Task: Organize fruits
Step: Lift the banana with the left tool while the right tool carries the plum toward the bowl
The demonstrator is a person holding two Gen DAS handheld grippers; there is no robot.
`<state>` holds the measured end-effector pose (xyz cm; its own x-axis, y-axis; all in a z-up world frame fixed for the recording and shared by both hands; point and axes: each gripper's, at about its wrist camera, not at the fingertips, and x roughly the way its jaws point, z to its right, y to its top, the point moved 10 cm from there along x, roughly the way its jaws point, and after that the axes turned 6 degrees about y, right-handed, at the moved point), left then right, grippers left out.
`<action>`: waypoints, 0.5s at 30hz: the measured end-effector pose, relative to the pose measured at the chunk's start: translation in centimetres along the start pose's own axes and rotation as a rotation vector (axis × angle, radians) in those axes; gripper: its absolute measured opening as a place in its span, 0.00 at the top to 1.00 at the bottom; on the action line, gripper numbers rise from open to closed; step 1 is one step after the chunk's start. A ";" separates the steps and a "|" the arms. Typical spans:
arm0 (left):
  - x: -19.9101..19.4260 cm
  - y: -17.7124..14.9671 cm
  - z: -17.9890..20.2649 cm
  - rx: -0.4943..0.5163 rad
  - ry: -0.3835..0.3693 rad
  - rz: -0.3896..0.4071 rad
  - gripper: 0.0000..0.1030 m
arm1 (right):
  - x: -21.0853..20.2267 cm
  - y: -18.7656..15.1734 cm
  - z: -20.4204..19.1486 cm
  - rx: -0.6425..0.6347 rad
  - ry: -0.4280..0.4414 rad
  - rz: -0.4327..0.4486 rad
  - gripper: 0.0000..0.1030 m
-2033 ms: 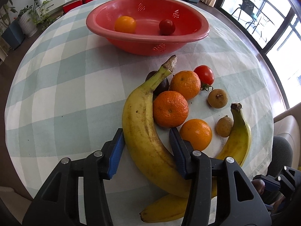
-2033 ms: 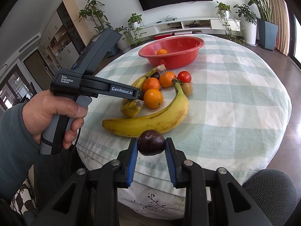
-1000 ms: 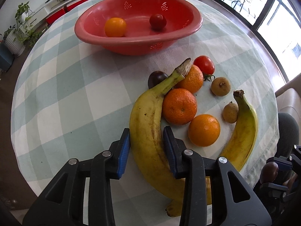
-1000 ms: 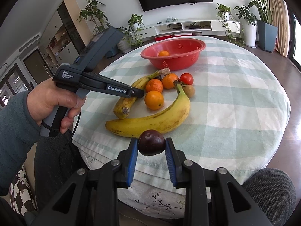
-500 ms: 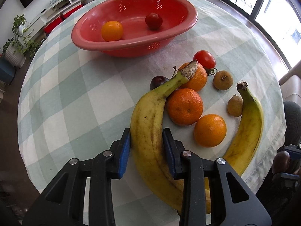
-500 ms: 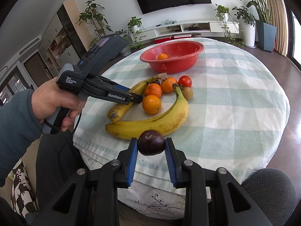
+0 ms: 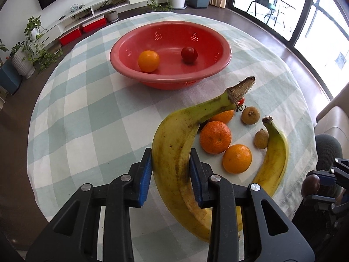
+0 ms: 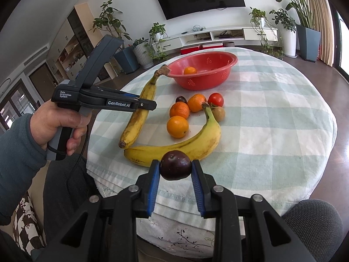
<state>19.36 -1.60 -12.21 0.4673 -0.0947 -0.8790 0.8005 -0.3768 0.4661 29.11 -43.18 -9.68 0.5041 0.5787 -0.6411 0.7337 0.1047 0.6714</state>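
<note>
The left claw [image 7: 170,168] pinches a spotted banana [image 7: 174,144] lifted above the checked worktop [image 7: 87,113], stem toward the red colander [image 7: 170,80]. The right claw [image 8: 175,175] grips a dark plum [image 8: 175,165] near the worktop's edge.

Bright daylight, both views. Source: windows [image 7: 322,11] at 1–2 o'clock in left wrist view, overexposed there. Shadows on tablecloth [image 7: 87,120] soft and short. Focus sharp at centre. Strong fisheye bending toward edges; black vignette in corners. Slight glare on floor [image 8: 327,83], right wrist view.
</note>
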 end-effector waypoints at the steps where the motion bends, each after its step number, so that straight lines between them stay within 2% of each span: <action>1: -0.2 0.1 0.0 -0.006 -0.007 0.006 0.71 | 0.0 0.1 0.1 0.001 -0.001 0.001 0.69; 10: -2.5 0.0 -2.0 -0.122 -0.064 0.087 0.72 | -0.5 0.8 0.1 -0.004 -0.008 0.019 0.69; 15: -4.4 0.3 -2.8 -0.152 -0.074 0.138 0.72 | -0.4 1.0 -0.1 -0.005 -0.010 0.020 0.69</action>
<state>18.59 1.25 -7.96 0.5520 -0.2053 -0.8082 0.7809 -0.2126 0.5874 29.60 -43.25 -8.75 0.5231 0.5725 -0.6314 0.7212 0.0974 0.6858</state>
